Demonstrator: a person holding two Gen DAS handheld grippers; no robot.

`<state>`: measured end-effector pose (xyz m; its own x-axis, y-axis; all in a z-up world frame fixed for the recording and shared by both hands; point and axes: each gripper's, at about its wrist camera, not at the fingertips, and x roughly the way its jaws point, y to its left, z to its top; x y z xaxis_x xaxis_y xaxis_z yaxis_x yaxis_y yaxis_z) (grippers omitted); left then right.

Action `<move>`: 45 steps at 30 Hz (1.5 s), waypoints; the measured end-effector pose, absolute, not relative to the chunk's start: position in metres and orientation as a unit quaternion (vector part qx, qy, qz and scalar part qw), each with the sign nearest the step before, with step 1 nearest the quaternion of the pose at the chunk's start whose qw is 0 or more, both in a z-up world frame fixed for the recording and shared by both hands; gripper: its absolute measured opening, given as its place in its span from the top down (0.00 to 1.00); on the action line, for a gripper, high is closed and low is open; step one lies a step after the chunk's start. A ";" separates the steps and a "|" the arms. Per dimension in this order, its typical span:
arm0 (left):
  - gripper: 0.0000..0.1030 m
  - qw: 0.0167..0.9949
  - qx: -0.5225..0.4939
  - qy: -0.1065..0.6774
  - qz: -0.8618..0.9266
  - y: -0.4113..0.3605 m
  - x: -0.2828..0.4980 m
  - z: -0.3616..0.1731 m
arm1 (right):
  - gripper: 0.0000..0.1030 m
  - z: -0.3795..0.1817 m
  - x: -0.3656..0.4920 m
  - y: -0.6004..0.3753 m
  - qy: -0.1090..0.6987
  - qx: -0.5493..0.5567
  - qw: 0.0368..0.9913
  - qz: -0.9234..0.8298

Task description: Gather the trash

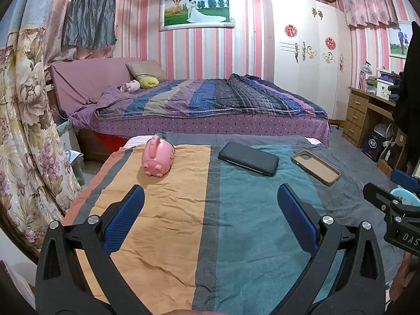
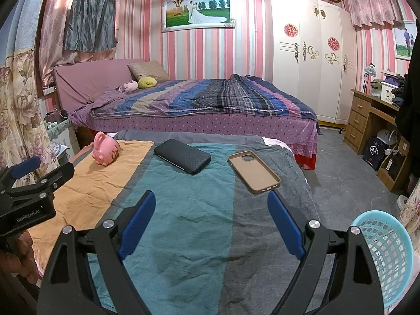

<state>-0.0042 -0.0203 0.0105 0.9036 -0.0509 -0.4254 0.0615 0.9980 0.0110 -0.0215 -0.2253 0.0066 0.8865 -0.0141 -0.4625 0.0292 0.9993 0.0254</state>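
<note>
- Both tongs sat low over the striped cloth [image 2: 183, 236]: my right gripper [image 2: 211, 225] was spread wide with nothing between its blue pads [image 2: 137, 225], and my left gripper [image 1: 210, 218] was equally wide and empty.
- Three candidates lay on the cloth: a pink pig-shaped toy [image 1: 157, 156] on the orange stripe, a black phone case [image 1: 248, 158] on the teal stripe, and a tan phone case [image 2: 253, 172], hollow side up, on the grey stripe.
- A light-blue mesh basket [image 2: 388, 257] stood off the cloth's right edge, just beside my right tongs; I judged it the bin.
- Nothing had been lifted yet; the basket looked empty as far as I could see.
- Judgement: the tan case was nearest the right tongs and the basket, so it was the sensible first pick.
- Technique note: pinch across its narrow width on the raised rim, low to the cloth, without catching fabric.
- Risk: the thin shell could flex and slip out.
</note>
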 end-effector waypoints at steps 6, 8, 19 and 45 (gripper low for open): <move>0.05 0.976 0.008 0.218 -0.025 -0.020 -0.004 0.010 | 0.17 0.006 -0.021 -0.226 0.239 0.016 0.971 -0.011; 0.05 0.976 0.009 0.218 -0.024 -0.020 -0.004 0.010 | 0.17 0.006 -0.021 -0.226 0.238 0.017 0.971 -0.011; 0.05 0.975 0.010 0.220 -0.025 -0.019 -0.003 0.010 | 0.17 0.006 -0.019 -0.225 0.239 0.017 0.971 -0.011; 0.05 0.975 0.009 0.221 -0.025 -0.018 -0.003 0.009 | 0.17 0.007 -0.019 -0.223 0.239 0.019 0.971 -0.013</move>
